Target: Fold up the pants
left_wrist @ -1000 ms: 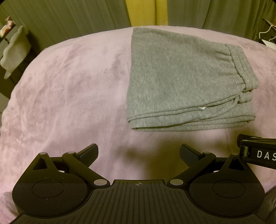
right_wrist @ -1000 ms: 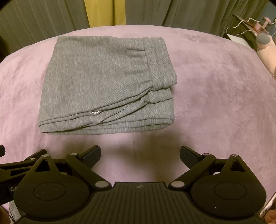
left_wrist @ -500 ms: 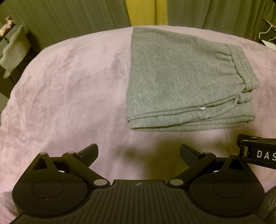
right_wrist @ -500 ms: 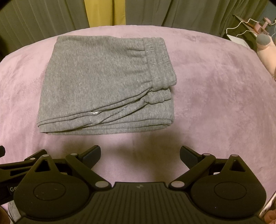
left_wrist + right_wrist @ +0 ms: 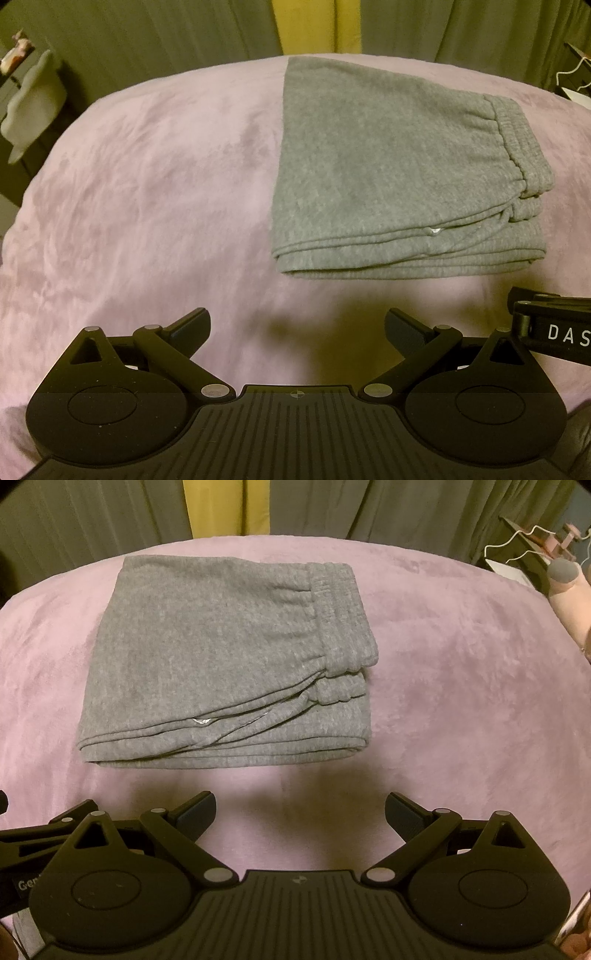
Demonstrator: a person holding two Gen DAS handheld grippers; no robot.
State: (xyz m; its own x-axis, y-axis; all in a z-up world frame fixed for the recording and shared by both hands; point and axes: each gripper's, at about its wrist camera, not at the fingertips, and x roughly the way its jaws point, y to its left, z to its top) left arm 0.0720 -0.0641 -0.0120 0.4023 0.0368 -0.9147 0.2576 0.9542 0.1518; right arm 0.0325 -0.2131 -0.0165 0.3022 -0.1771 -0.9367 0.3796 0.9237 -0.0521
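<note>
Right wrist view: my right gripper (image 5: 299, 808) is held low over the pink blanket (image 5: 461, 701), fingers spread wide with nothing between them, and the grey pants (image 5: 221, 657) lie ahead of it and a little to its left, well clear of the fingertips. Left wrist view: my left gripper (image 5: 295, 325) is likewise wide apart and empty, with the pants (image 5: 399, 166) ahead and to its right; part of the other gripper's body shows at the right edge, so I hold the two side by side, both back from the cloth. I judge this stand-off deliberate: the garment already forms a compact stack of several layers, its near edge showing the stacked folds, so the folding appears finished and neither tool needs contact. The bundle's long axis runs across my line of sight, left to right. The elastic waistband (image 5: 343, 620) sits at the right end, running away from me, while the left end is a plain folded edge. A small pale tag or drawstring tip (image 5: 201, 722) peeps from between the layers at the near edge. Curtains (image 5: 369, 506) hang beyond the blanket.
</note>
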